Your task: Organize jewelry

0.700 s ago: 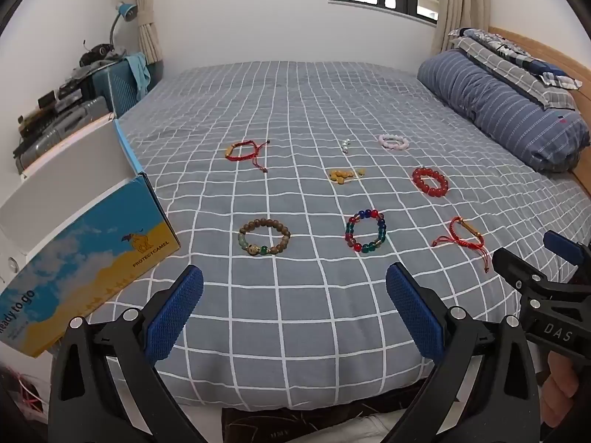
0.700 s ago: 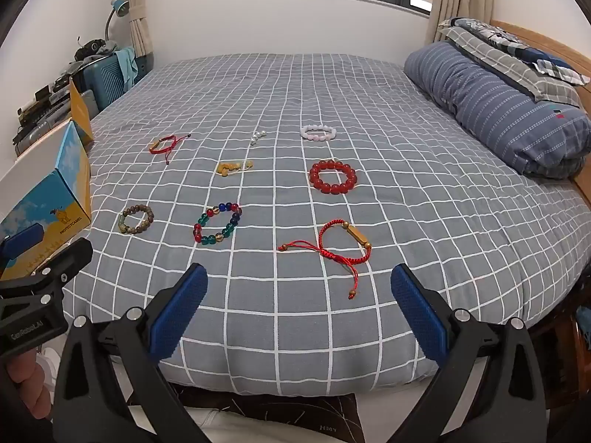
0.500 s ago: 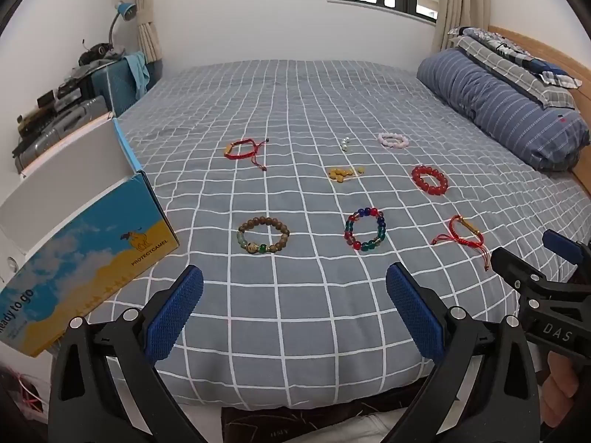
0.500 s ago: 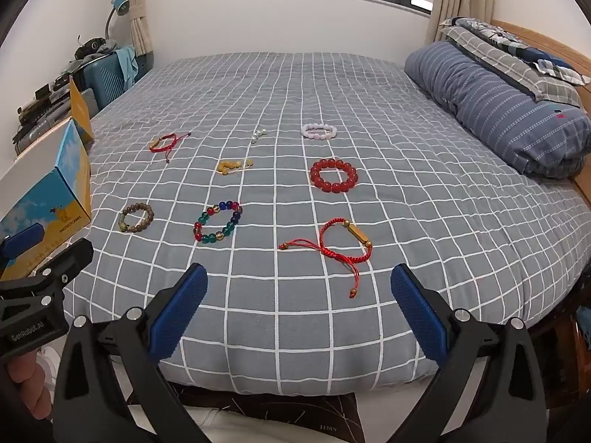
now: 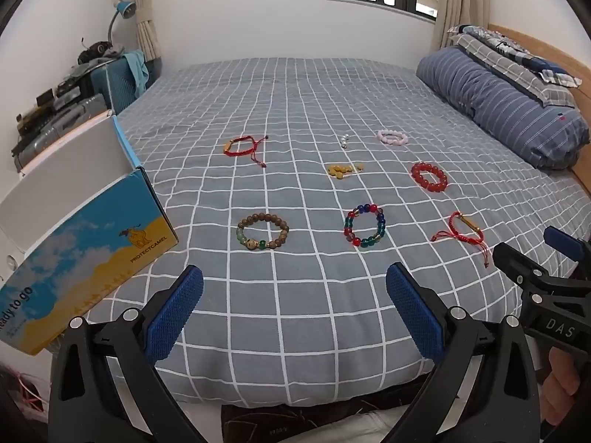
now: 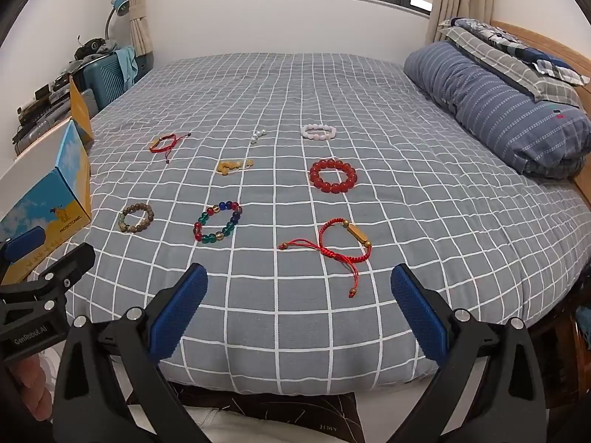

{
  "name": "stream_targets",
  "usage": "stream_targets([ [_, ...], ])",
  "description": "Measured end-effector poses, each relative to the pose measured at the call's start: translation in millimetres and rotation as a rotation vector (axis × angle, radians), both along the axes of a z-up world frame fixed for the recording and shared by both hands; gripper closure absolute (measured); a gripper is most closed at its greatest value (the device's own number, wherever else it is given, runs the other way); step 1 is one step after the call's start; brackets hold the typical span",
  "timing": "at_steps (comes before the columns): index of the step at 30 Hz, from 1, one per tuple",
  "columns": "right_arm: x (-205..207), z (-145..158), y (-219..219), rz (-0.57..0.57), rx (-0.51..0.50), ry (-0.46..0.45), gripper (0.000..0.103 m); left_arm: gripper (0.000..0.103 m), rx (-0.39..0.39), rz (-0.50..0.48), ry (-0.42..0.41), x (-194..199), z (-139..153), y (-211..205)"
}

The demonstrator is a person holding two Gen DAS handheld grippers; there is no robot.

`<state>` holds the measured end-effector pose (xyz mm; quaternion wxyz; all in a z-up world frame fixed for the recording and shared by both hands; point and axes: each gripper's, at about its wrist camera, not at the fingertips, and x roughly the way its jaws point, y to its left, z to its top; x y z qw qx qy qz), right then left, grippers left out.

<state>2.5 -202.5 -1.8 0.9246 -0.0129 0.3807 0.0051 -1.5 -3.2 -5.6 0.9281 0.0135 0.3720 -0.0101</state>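
Note:
Several bracelets lie spread on the grey checked bed (image 5: 295, 313): a brown bead bracelet (image 5: 262, 231), a multicoloured glass bead bracelet (image 5: 364, 225), a red cord bracelet with a gold bar (image 6: 343, 243), a red bead bracelet (image 6: 332, 175), a pale pink bead bracelet (image 6: 318, 131), a second red cord bracelet (image 5: 244, 145), small yellow beads (image 5: 343, 170) and small white beads (image 5: 344, 141). My left gripper (image 5: 293, 312) is open and empty above the bed's near edge, short of the brown bracelet. My right gripper (image 6: 297, 310) is open and empty, just short of the red cord bracelet.
An open blue and yellow box (image 5: 81, 258) with a white lid sits at the bed's left edge. A rolled striped quilt (image 5: 506, 110) and pillows lie at the right. A cluttered stand with a lamp (image 5: 122, 7) is at the far left.
Both grippers have drifted slightly; the scene sits a touch lower in the left wrist view. Nothing was picked up or moved.

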Motion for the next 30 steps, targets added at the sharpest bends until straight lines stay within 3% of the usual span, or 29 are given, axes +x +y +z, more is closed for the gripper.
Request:
stream_targets([
  [30,1.9,-1.0,1.1,0.01,-0.008,-0.009,0.007,0.006,-0.006,0.007,-0.012,1.0,6.4,4.1],
])
